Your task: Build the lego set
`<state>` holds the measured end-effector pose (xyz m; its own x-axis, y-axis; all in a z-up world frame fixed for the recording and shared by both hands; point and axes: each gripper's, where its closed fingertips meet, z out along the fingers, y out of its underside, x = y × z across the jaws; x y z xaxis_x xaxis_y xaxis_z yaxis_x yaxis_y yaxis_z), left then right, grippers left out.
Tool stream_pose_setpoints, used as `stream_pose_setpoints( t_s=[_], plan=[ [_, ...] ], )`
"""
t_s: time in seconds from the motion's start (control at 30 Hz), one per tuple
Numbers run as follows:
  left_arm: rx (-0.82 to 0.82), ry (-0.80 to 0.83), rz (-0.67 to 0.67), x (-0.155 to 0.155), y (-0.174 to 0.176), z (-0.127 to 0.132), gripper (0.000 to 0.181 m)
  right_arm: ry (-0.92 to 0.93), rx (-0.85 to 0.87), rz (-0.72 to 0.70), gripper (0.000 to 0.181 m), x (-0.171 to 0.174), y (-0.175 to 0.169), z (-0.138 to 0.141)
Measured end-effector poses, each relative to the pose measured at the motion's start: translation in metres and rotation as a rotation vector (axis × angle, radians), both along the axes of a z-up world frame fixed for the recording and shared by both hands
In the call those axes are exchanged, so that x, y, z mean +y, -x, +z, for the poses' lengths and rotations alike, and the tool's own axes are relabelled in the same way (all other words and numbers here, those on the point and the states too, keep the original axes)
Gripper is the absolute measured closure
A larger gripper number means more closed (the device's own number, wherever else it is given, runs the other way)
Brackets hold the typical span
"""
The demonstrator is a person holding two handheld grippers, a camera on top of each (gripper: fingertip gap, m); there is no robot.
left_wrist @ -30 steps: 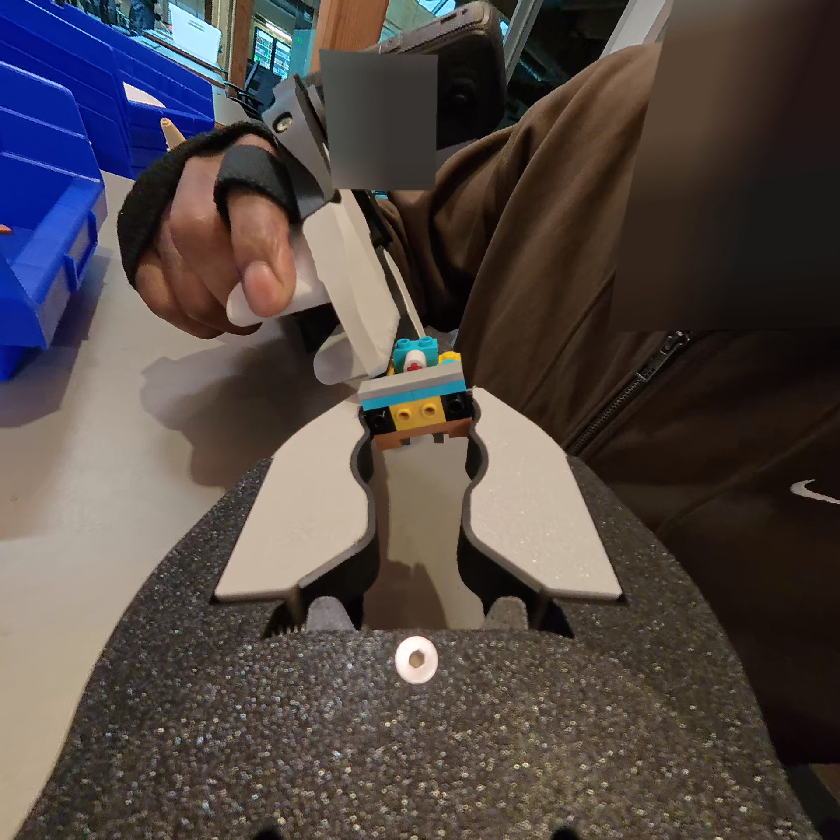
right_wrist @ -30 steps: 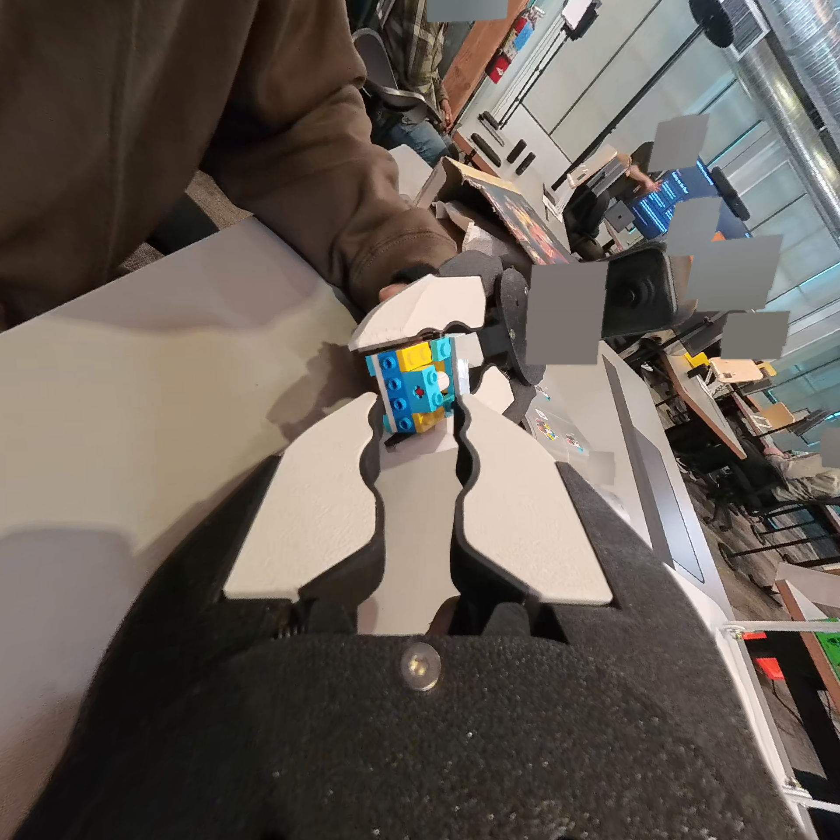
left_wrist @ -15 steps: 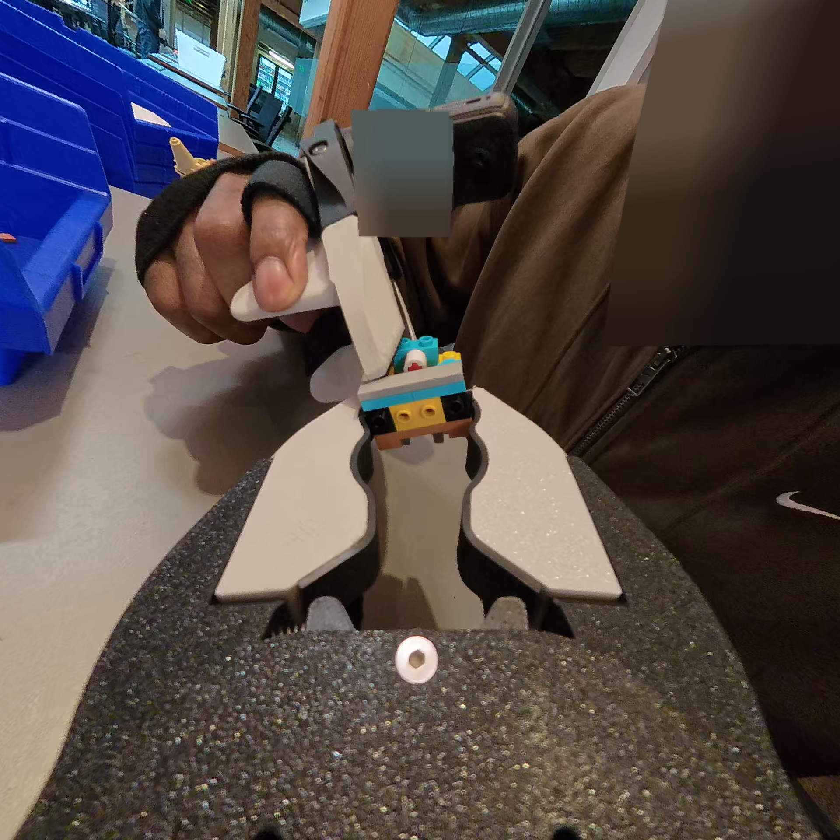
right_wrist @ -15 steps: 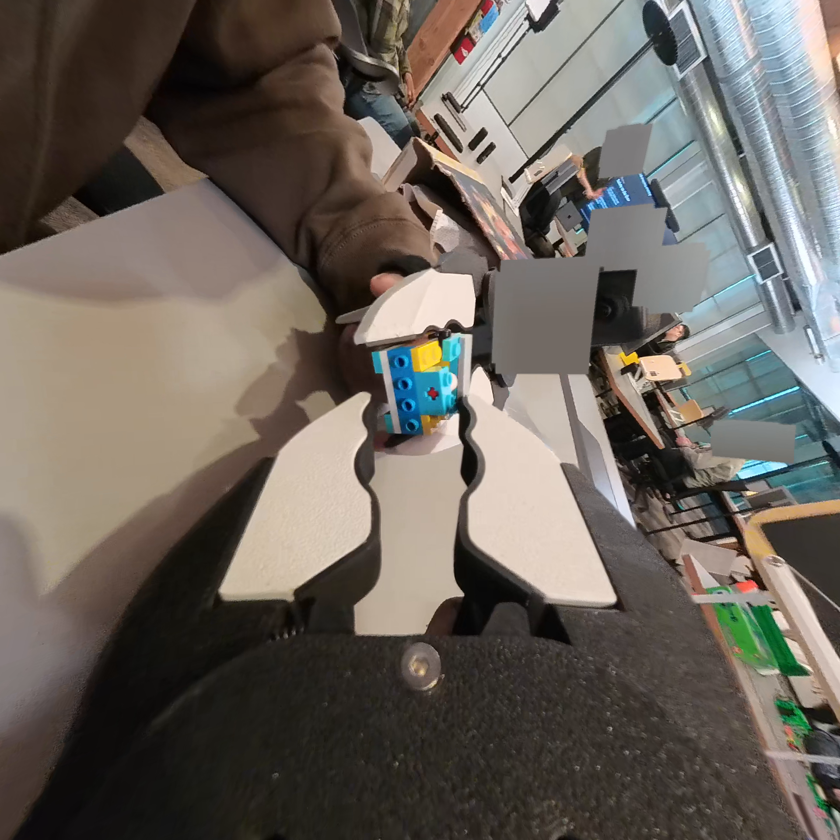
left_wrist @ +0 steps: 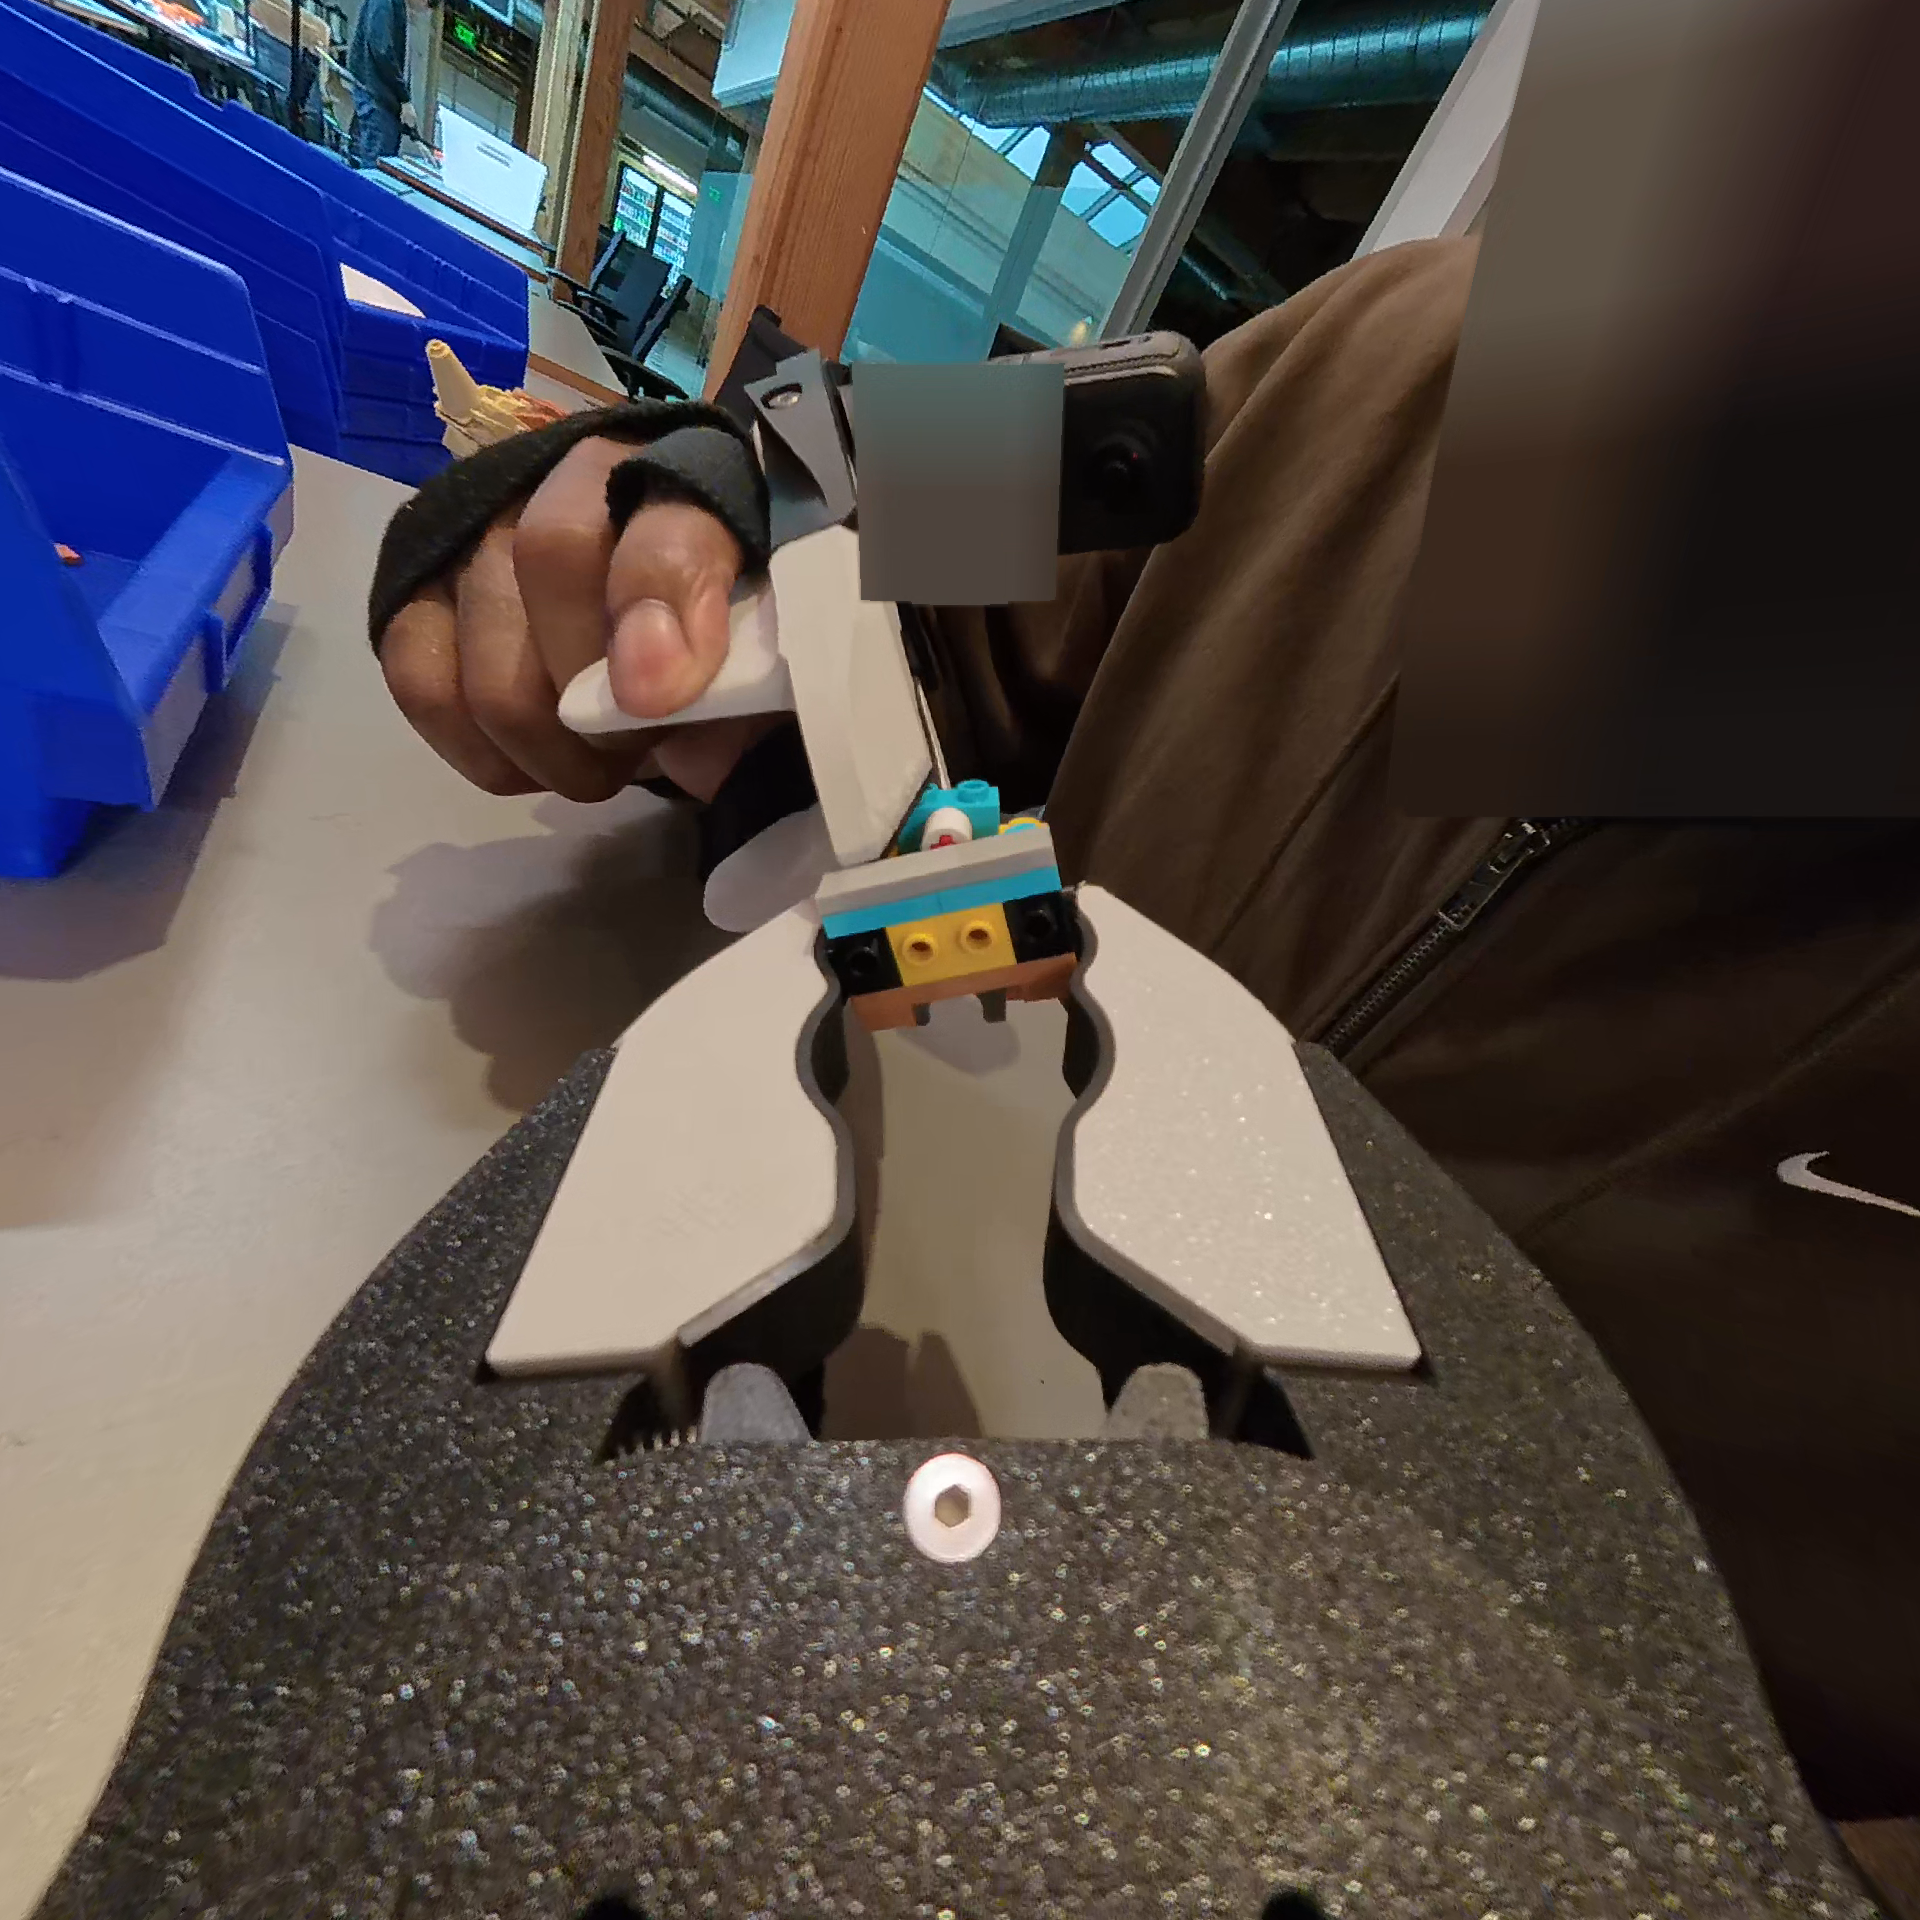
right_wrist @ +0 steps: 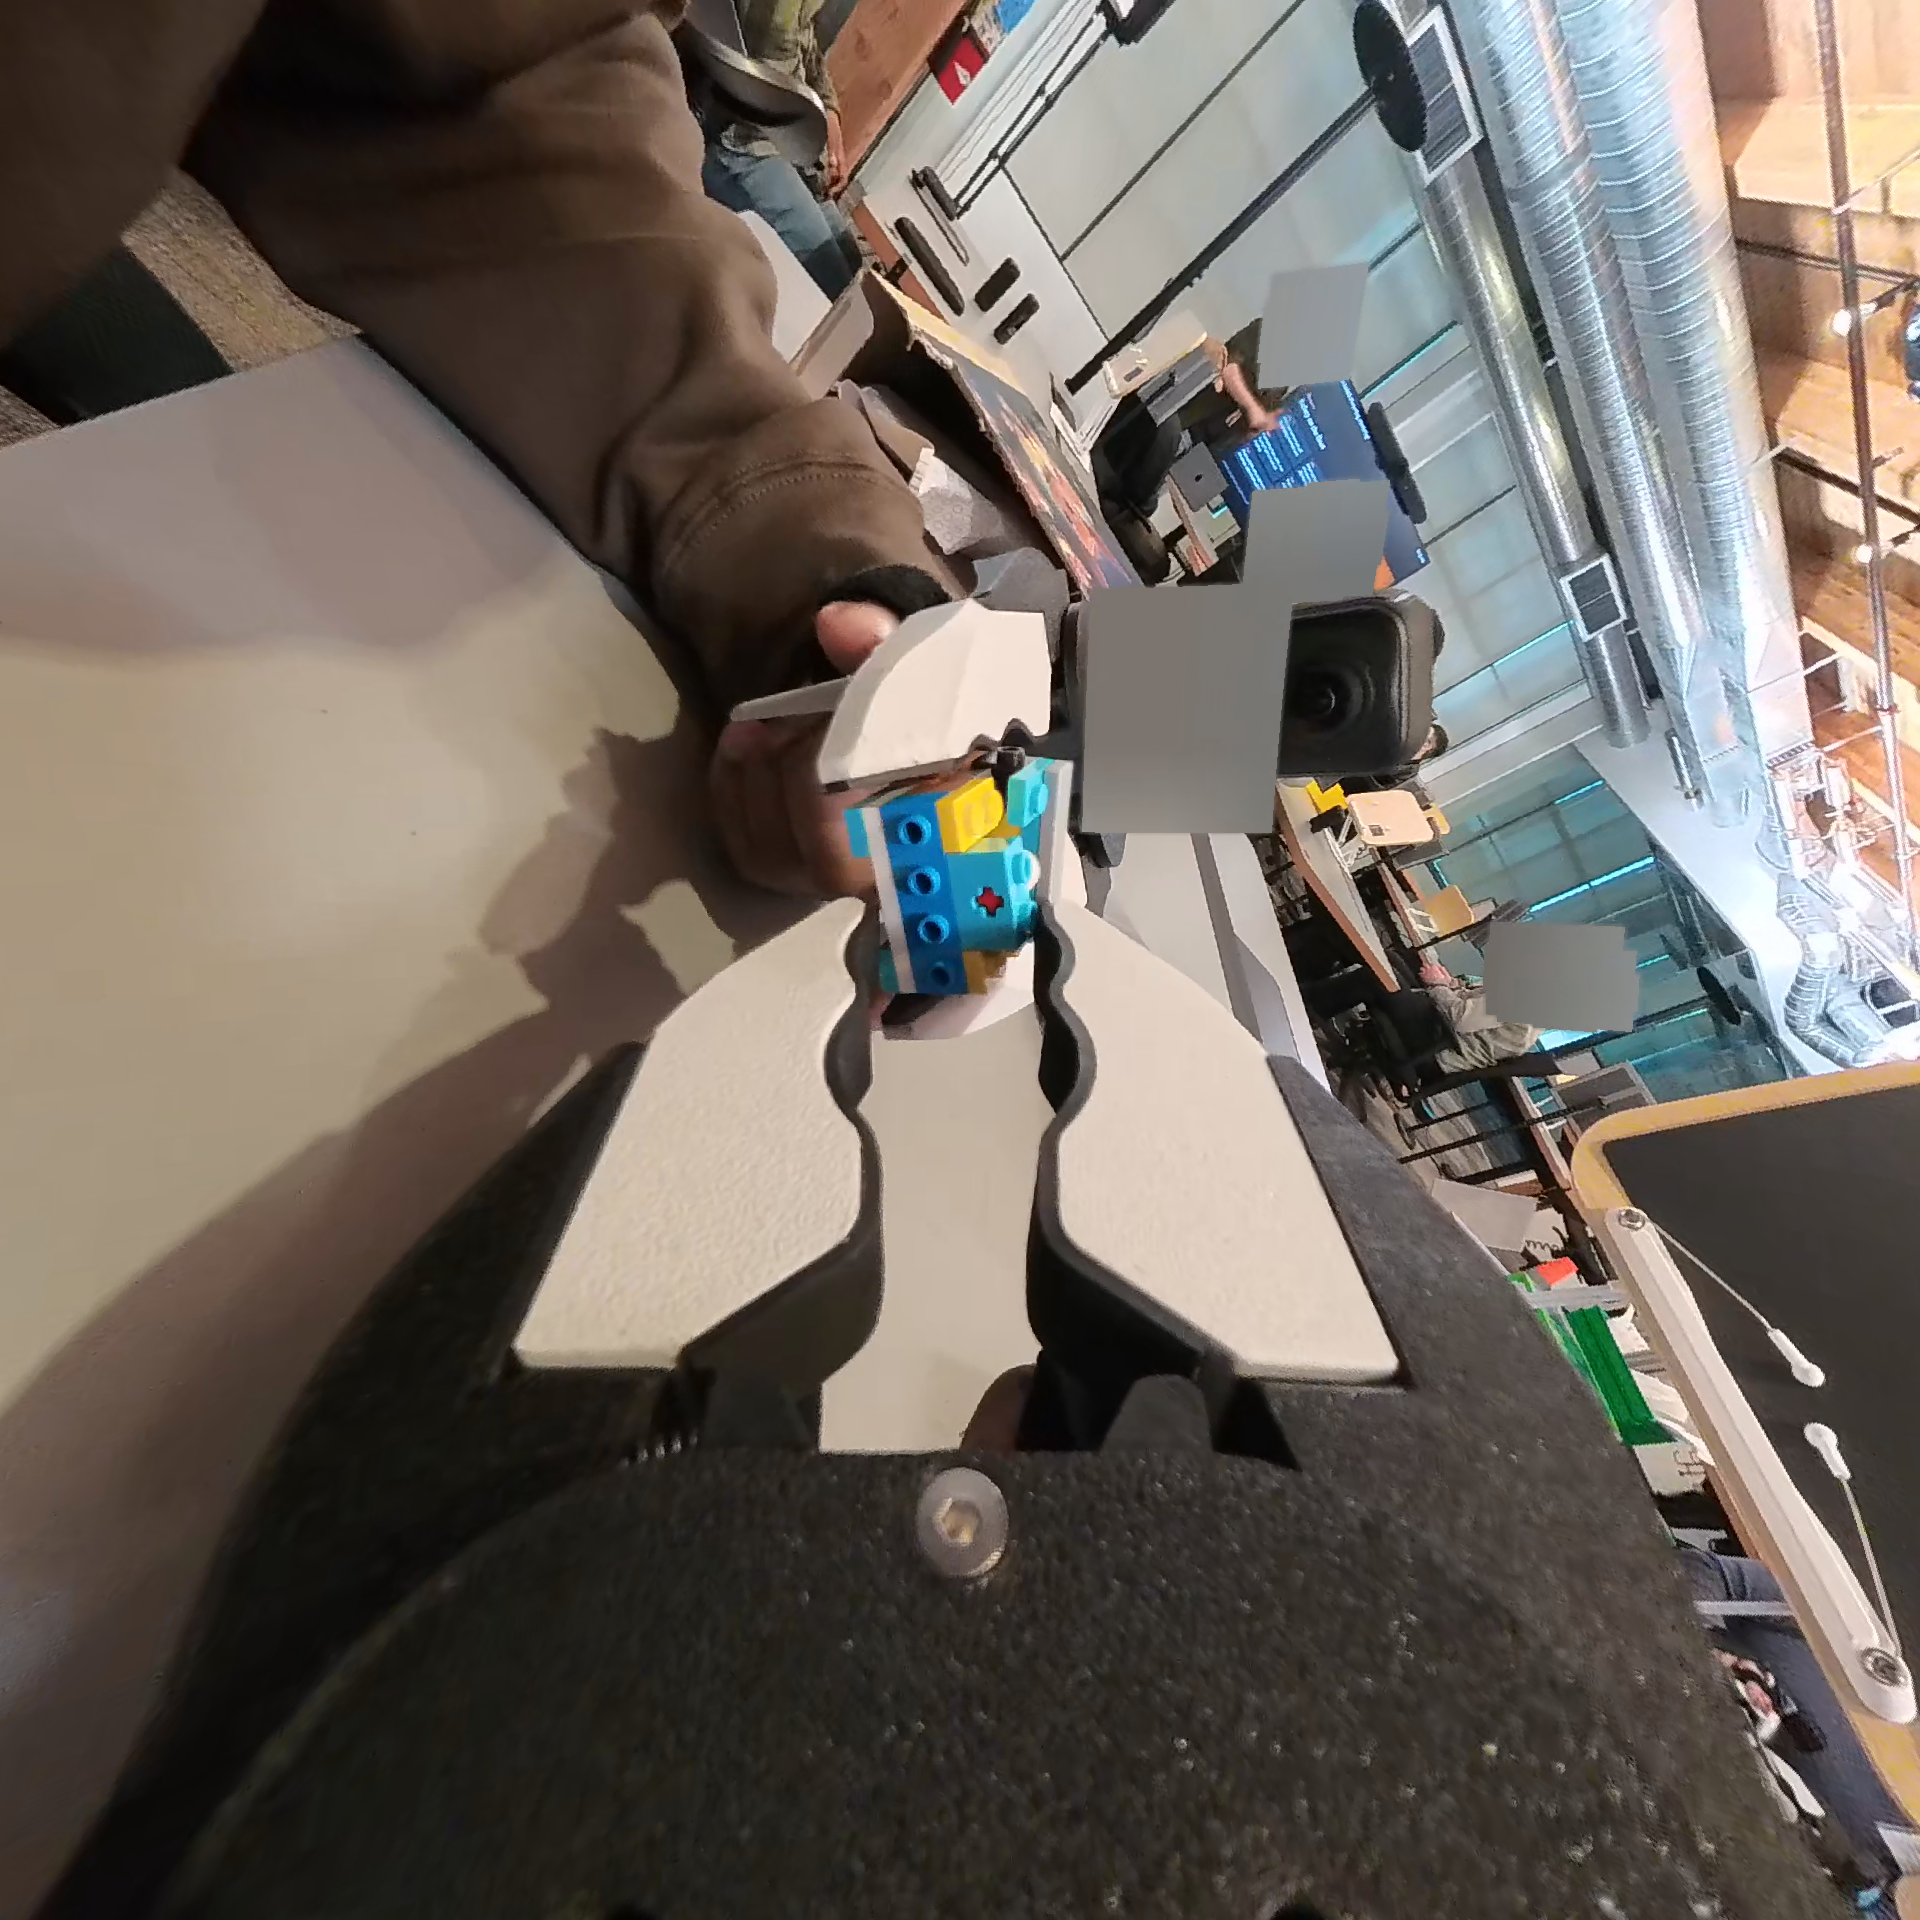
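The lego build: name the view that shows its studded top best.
The right wrist view. There the lego build faces the camera with its blue studded strip, yellow brick and red-marked turquoise piece plain between both grippers' fingers. The left wrist view shows only its side layers: grey, turquoise, yellow, black, brown.

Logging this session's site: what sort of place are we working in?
Probably a shared workshop or lab in an open-plan industrial building. Blue bins stand on the table, exposed ducts run overhead, and desks with a screen fill the background.
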<state>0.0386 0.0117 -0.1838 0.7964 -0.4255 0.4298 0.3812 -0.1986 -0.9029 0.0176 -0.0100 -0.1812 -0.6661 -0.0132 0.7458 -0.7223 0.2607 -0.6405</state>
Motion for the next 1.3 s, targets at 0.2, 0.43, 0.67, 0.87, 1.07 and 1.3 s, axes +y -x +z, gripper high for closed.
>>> stream_pose_setpoints(
  t_s=[0.2,0.43,0.67,0.87,1.07,1.3],
  plan=[
    [-0.002,-0.028,0.013,0.000,0.001,0.004,0.142,0.031,-0.032,-0.002,0.154,0.000,0.000,0.003],
    [0.011,-0.036,0.025,0.001,0.001,0.005,0.142,0.070,-0.084,0.005,0.155,0.000,0.000,0.007],
    [0.019,-0.037,0.033,0.001,0.002,0.007,0.142,0.075,-0.066,-0.004,0.155,0.001,0.001,0.009],
    [0.037,-0.049,0.023,0.001,0.001,0.008,0.143,0.070,-0.041,-0.008,0.155,0.000,-0.001,0.011],
    [0.011,-0.049,0.024,0.002,0.002,0.008,0.143,0.053,-0.066,-0.012,0.155,0.001,0.001,0.010],
    [0.003,-0.055,0.029,0.002,0.001,0.010,0.141,0.064,-0.109,-0.007,0.156,0.001,0.001,0.012]
  ],
)
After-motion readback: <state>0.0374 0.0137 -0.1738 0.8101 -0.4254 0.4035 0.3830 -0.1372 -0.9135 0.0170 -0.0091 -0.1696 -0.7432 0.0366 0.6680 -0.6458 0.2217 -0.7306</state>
